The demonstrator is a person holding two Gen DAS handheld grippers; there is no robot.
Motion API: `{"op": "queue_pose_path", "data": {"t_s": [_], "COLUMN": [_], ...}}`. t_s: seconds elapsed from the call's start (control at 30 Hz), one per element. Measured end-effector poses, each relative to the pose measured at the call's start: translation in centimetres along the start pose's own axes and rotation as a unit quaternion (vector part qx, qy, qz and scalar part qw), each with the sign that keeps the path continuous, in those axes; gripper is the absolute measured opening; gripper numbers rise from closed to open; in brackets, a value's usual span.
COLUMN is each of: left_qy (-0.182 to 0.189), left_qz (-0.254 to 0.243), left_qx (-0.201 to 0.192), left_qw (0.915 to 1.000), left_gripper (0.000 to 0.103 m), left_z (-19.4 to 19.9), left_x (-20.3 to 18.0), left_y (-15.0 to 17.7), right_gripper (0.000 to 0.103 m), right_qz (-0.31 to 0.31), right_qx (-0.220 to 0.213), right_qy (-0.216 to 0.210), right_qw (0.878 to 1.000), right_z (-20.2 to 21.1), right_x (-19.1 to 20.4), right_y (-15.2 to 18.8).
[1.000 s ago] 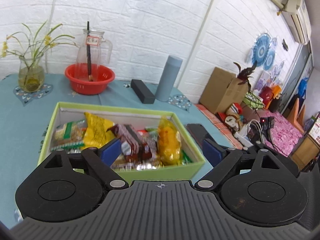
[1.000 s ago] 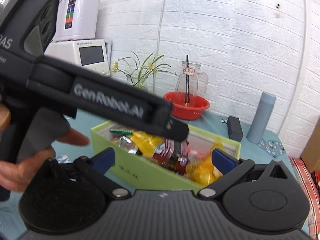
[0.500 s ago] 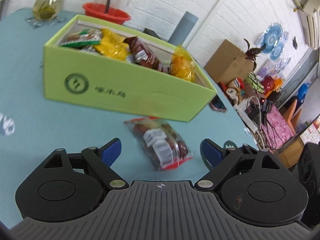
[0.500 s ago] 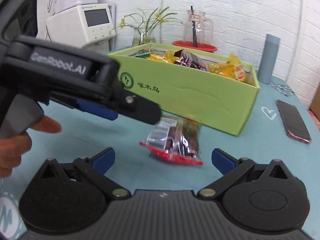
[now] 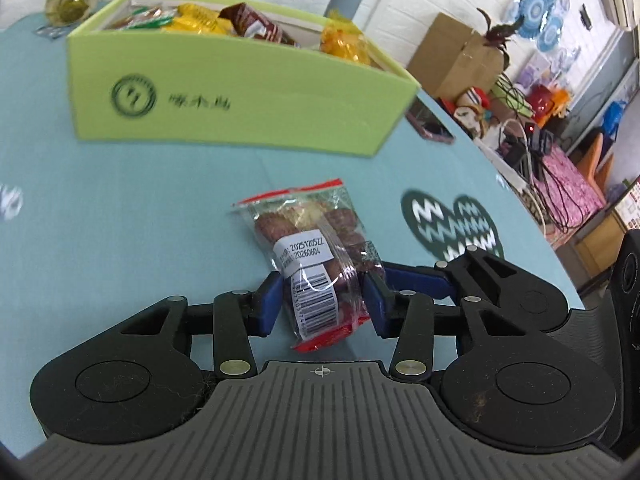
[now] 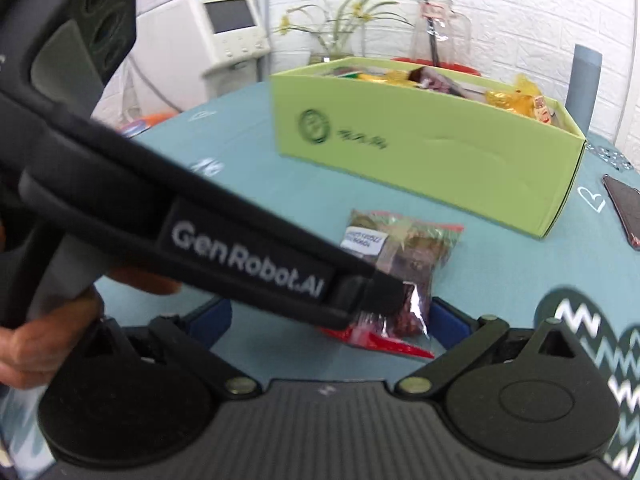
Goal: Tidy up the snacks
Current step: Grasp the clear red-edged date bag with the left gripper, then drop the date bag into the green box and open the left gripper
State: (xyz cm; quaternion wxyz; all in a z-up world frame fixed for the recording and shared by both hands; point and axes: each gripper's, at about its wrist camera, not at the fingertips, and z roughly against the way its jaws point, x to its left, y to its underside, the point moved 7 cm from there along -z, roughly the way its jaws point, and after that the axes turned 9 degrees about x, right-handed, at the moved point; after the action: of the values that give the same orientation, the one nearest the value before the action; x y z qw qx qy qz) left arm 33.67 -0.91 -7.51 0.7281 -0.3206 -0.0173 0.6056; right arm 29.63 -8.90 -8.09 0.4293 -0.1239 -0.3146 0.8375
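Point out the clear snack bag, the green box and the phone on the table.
Snack bag (image 5: pixel 310 254): left wrist view, on its white date label.
Green box (image 5: pixel 240 108): left wrist view, on its front wall.
Phone (image 6: pixel 626 208): right wrist view, on its dark face at the frame's right edge.

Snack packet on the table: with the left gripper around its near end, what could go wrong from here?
1. The left gripper is closing on just the near end of the snack packet; the slick film could slip out.
2. The green box already looks heaped, so the packet might not settle inside.
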Motion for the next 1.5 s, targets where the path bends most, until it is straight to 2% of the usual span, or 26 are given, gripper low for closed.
{"op": "queue_pose_path", "data": {"t_s": [0.17, 0.23, 0.27, 0.33, 0.4, 0.5, 0.63, 0.67, 0.7, 0.73, 0.77, 0.8, 0.9, 1.07, 1.17, 1.27, 1.4, 1.5], "left_qy": [-0.011, -0.016, -0.016, -0.012, -0.008, 0.015, 0.031, 0.029, 0.026, 0.032, 0.045, 0.042, 0.049, 0.057, 0.043, 0.008, -0.018, -0.029], "left_qz": [-0.012, -0.023, -0.026, -0.018, 0.0, 0.031, 0.058, 0.052, 0.045, 0.038, 0.037, 0.038, 0.038, 0.03, 0.007, -0.022, -0.015, 0.011], "left_qx": [-0.009, -0.01, -0.014, -0.035, -0.059, -0.053, -0.022, -0.031, -0.031, -0.024, -0.021, -0.025, -0.04, -0.071, -0.113, -0.155, -0.162, -0.14], "left_qw": [0.9998, 0.9996, 0.9994, 0.9991, 0.9983, 0.998, 0.9976, 0.9978, 0.9982, 0.9985, 0.9981, 0.9981, 0.9973, 0.9954, 0.9927, 0.9877, 0.9865, 0.9897], "left_gripper": [0.028, 0.035, 0.037, 0.06, 0.064, 0.063, 0.06, 0.058, 0.048, 0.029, 0.028, 0.024, 0.021, 0.021, 0.021, 0.022, 0.023, 0.023], "left_z": [2.5, 3.2, 3.6, 4.7, 5.6, 5.3, 3.2, 3.1, 3.1, 2.9, 2.8, 2.9, 3.7, 5.4, 7.2, 8.2, 6.7, 3.5], "left_x": [-1.4, -2.0, -2.1, -1.9, -1.3, -0.4, 0.5, 0.4, 0.3, 0.1, 0.0, 0.0, -0.2, -0.3, -0.4, -0.1, 2.2, 4.6], "left_y": [5.2, 6.1, 6.2, 5.9, 5.2, 4.1, 4.3, 4.3, 4.3, 4.3, 4.3, 4.2, 3.3, -1.1, -6.6, -12.5, -19.2, -22.0], "right_gripper": [0.102, 0.102, 0.102, 0.102, 0.102, 0.102, 0.102, 0.102, 0.101, 0.097, 0.087, 0.08, 0.08, 0.081, 0.081, 0.081, 0.081, 0.079], "right_qz": [0.005, 0.002, 0.0, -0.01, -0.022, -0.031, -0.03, -0.027, -0.021, -0.005, 0.009, 0.015, 0.008, 0.017, 0.038, 0.056, 0.056, 0.043], "right_qx": [-0.007, -0.007, -0.009, -0.016, -0.019, -0.016, -0.009, -0.004, 0.003, 0.0, -0.003, -0.005, -0.015, -0.053, -0.093, -0.12, -0.115, -0.081], "right_qy": [-0.01, -0.014, -0.013, 0.002, 0.016, 0.018, 0.008, 0.005, 0.001, 0.008, 0.019, 0.027, 0.017, 0.031, 0.043, 0.053, 0.05, 0.034], "right_qw": [1.0, 1.0, 1.0, 1.0, 0.999, 0.999, 0.999, 1.0, 1.0, 1.0, 1.0, 1.0, 1.0, 0.998, 0.994, 0.99, 0.991, 0.995], "right_z": [2.6, 3.2, 3.6, 4.1, 4.2, 4.0, 2.6, 2.4, 2.4, 2.4, 2.7, 3.0, 3.4, 4.0, 4.2, 3.2, -0.6, -4.7], "right_x": [3.6, 4.2, 4.4, 4.1, 3.4, 2.7, 2.6, 2.6, 2.7, 3.0, 3.4, 3.5, 2.8, 1.3, -0.7, -2.9, -6.3, -8.6], "right_y": [3.2, 3.6, 3.8, 3.8, 3.6, 3.1, 2.6, 2.7, 3.1, 3.1, 2.9, 2.6, 1.5, -2.6, -7.6, -13.3, -19.3, -21.3]}}
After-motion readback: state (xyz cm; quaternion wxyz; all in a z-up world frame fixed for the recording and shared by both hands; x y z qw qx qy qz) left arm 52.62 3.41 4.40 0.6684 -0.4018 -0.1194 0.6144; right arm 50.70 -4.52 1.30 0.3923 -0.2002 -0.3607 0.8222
